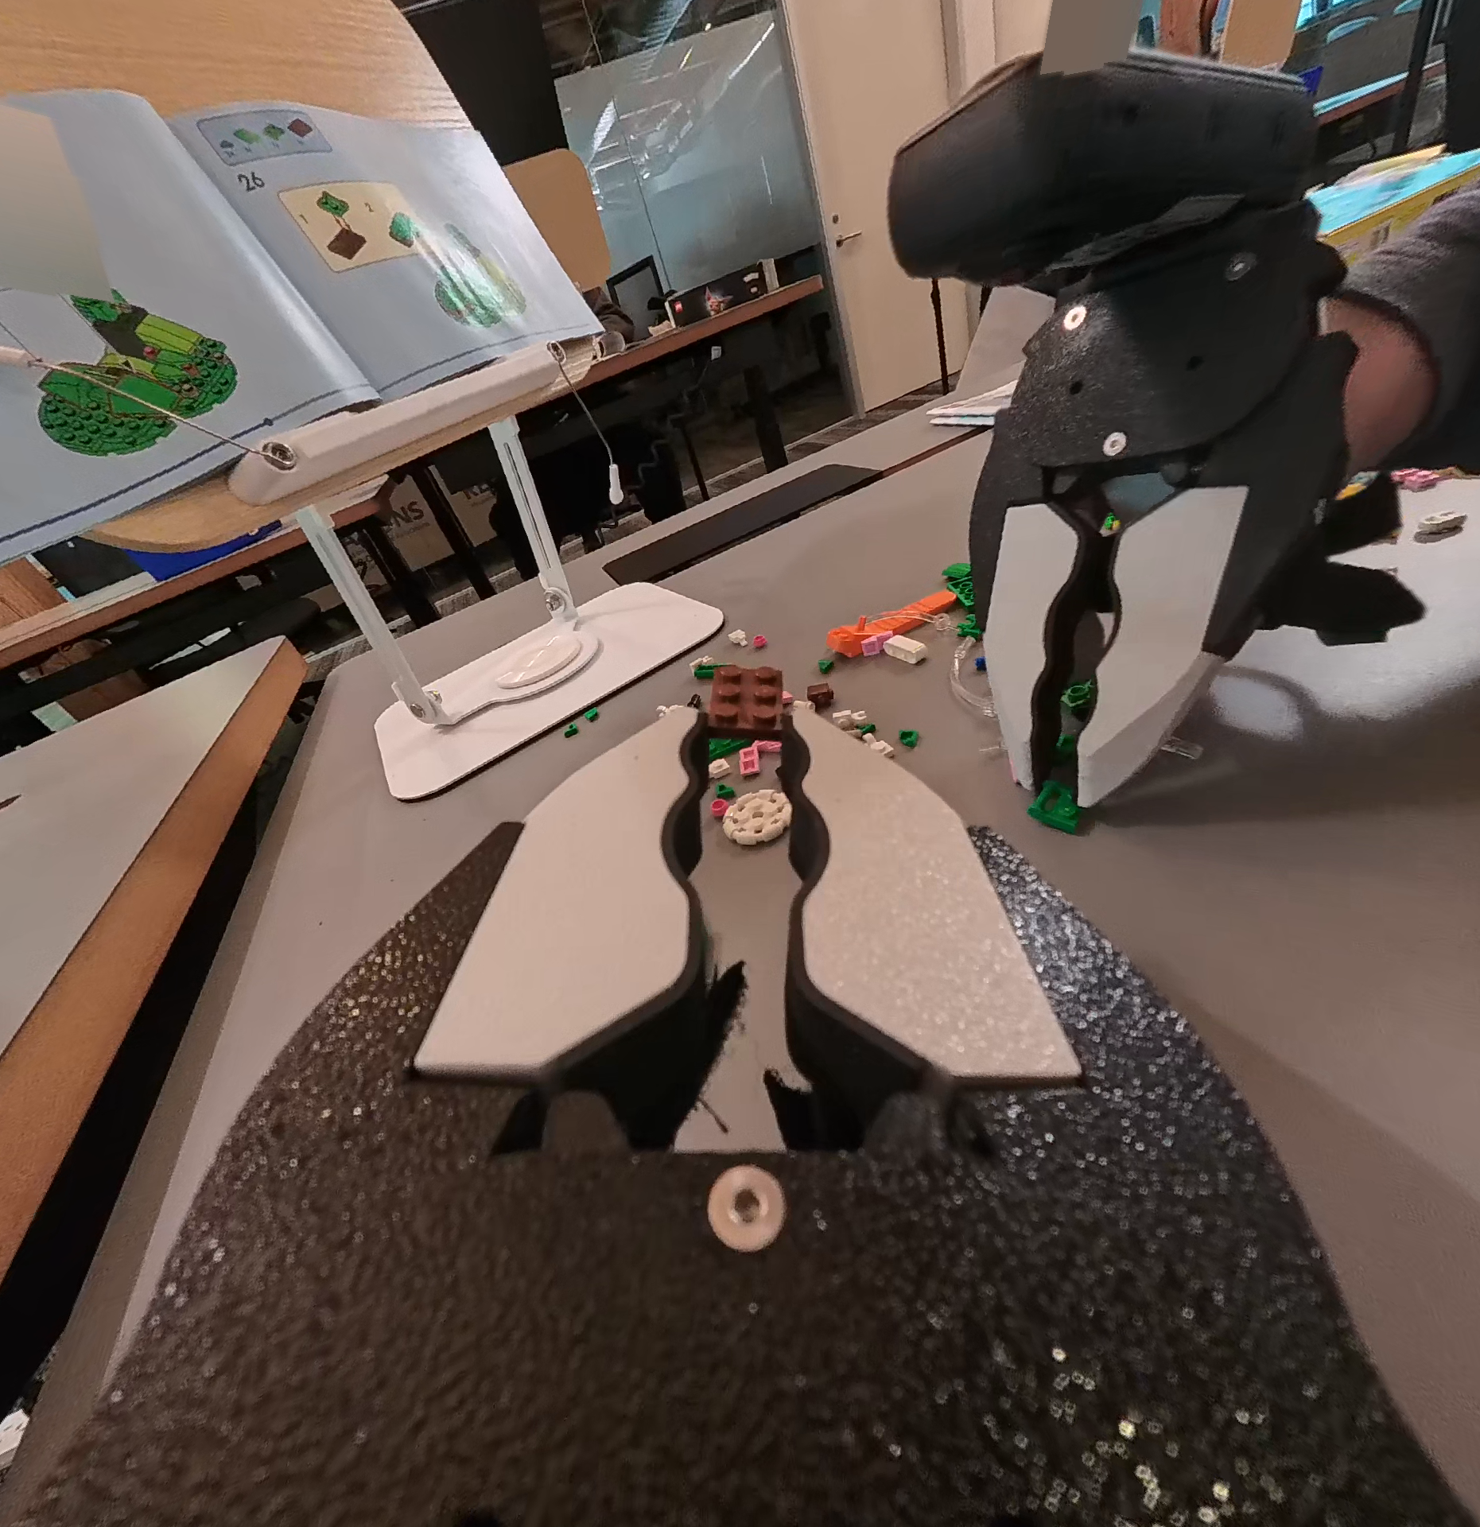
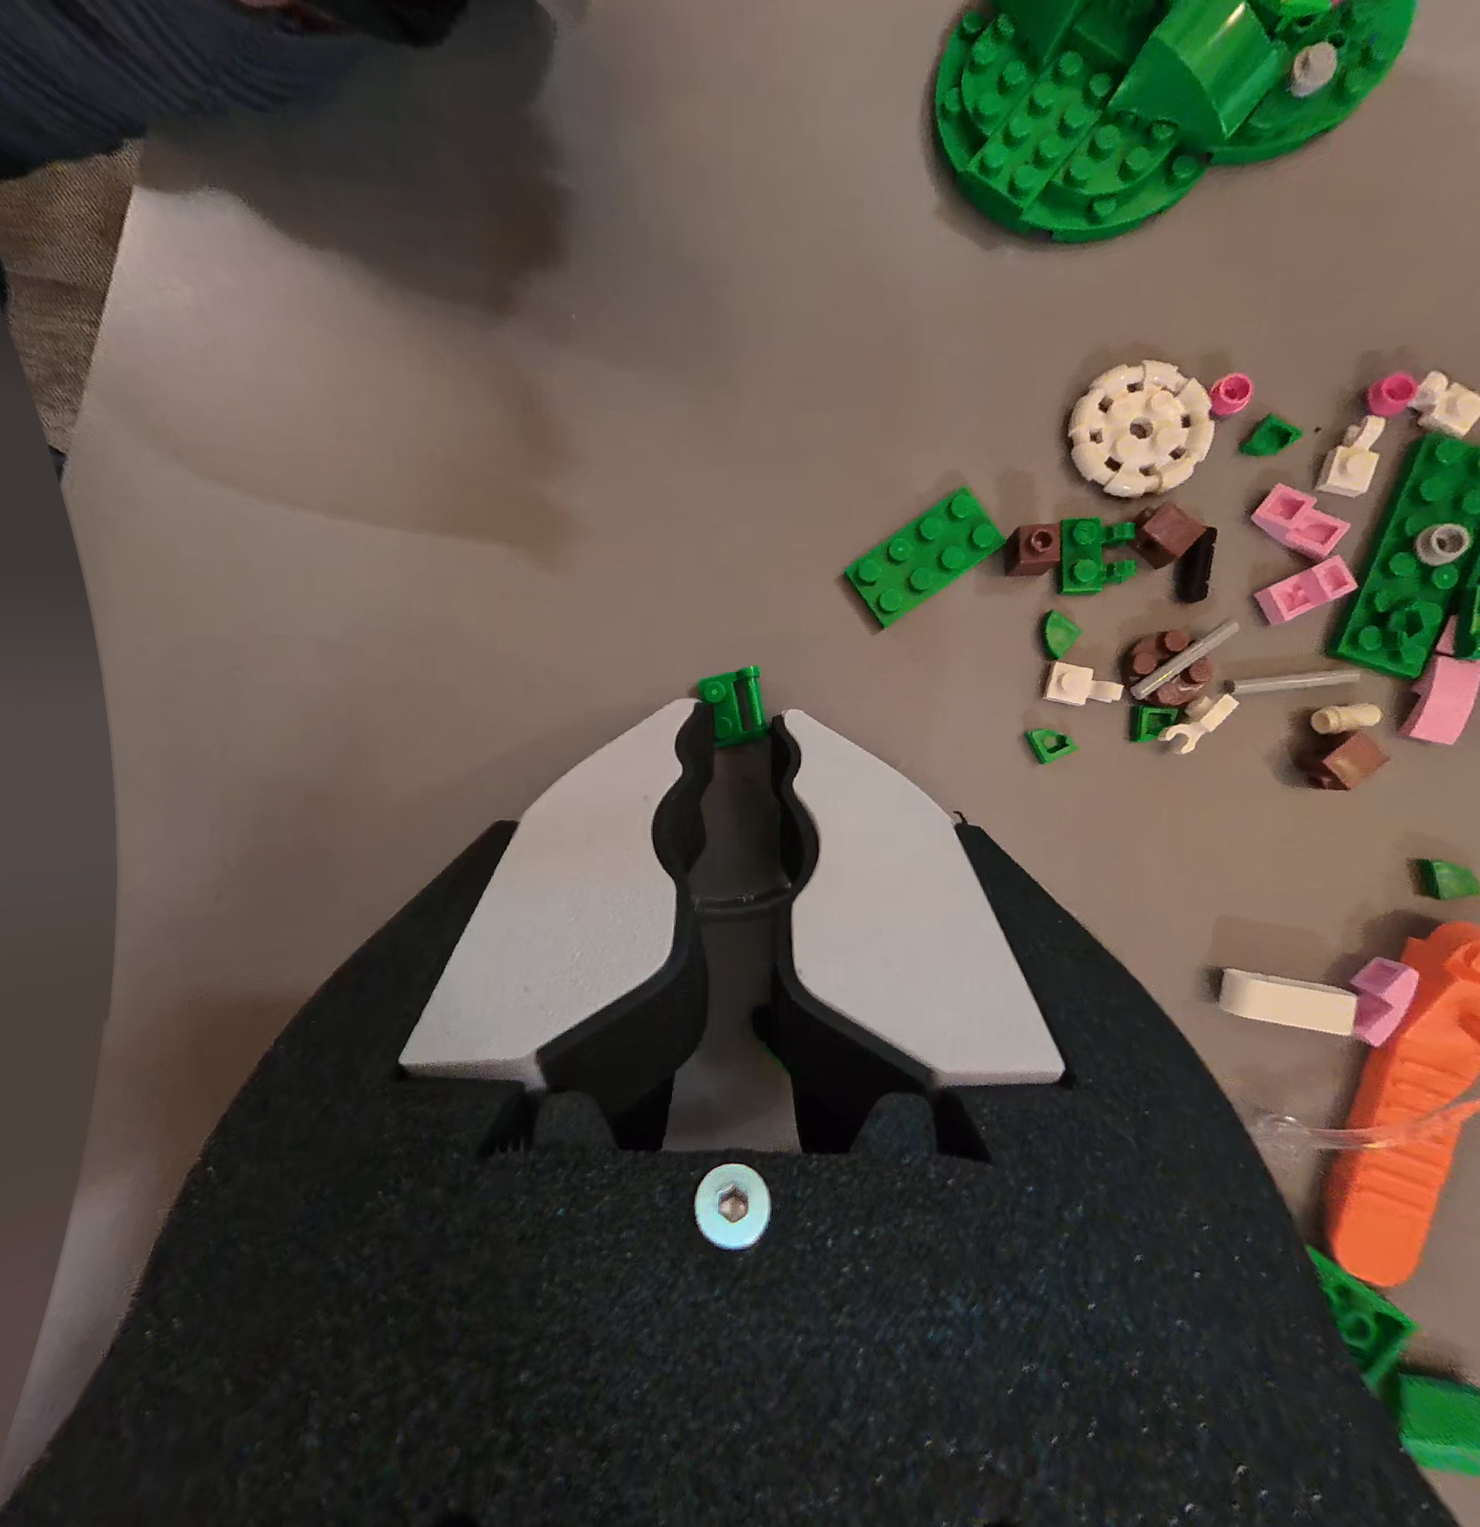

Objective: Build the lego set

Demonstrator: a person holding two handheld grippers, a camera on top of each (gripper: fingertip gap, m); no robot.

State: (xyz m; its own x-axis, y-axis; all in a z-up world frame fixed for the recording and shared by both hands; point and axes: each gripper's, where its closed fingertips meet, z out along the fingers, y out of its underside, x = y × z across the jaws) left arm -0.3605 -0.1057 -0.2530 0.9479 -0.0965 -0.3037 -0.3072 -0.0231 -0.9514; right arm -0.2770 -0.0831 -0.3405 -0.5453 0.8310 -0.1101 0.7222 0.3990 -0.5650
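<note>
My left gripper [image 1: 744,731] is shut on a brown studded brick [image 1: 746,701], held at the fingertips just above the grey table [image 1: 1215,950]. My right gripper [image 2: 740,727] points down at the table with its tips closed on a small green clip piece [image 2: 730,709]. That piece rests on or just above the table. The right gripper also shows in the left wrist view [image 1: 1058,777], to the right of my left gripper, with the green piece [image 1: 1053,806] at its tips. A partly built round green model [image 2: 1133,124] stands at the far right in the right wrist view.
An open instruction booklet [image 1: 307,273] rests on a white stand [image 1: 554,686] at the back left. Loose pieces lie scattered: a white round piece [image 2: 1141,430], a green plate [image 2: 926,554], pink and brown bits, and an orange separator tool [image 2: 1414,1099]. The table edge runs along the left.
</note>
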